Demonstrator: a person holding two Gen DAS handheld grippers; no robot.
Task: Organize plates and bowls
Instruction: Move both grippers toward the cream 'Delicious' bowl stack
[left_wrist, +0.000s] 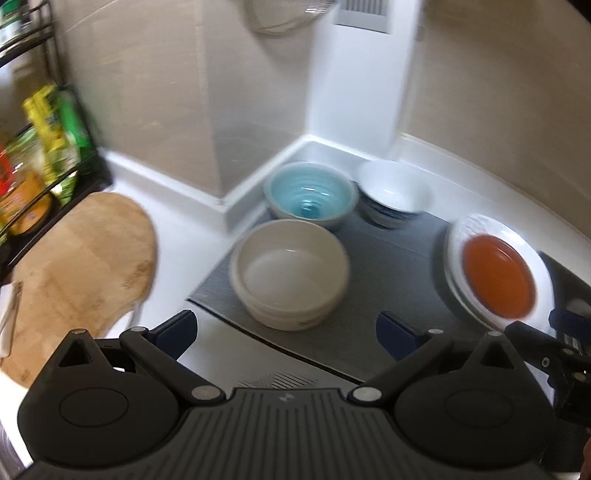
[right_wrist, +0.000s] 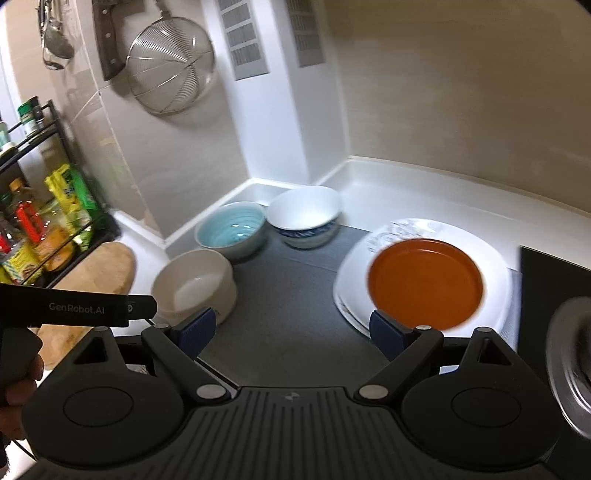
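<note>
Both tongs released, empty above grey mat; "GenRobot.AI" on left handle.

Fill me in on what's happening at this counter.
A person holds a gripper in each hand over a kitchen counter, sorting dishes. The left gripper and right gripper are both open and hold nothing. On the grey mat stand a cream bowl, a blue bowl and a white bowl, separately. An orange plate lies on top of white plates. Nothing is gripped yet.
</note>
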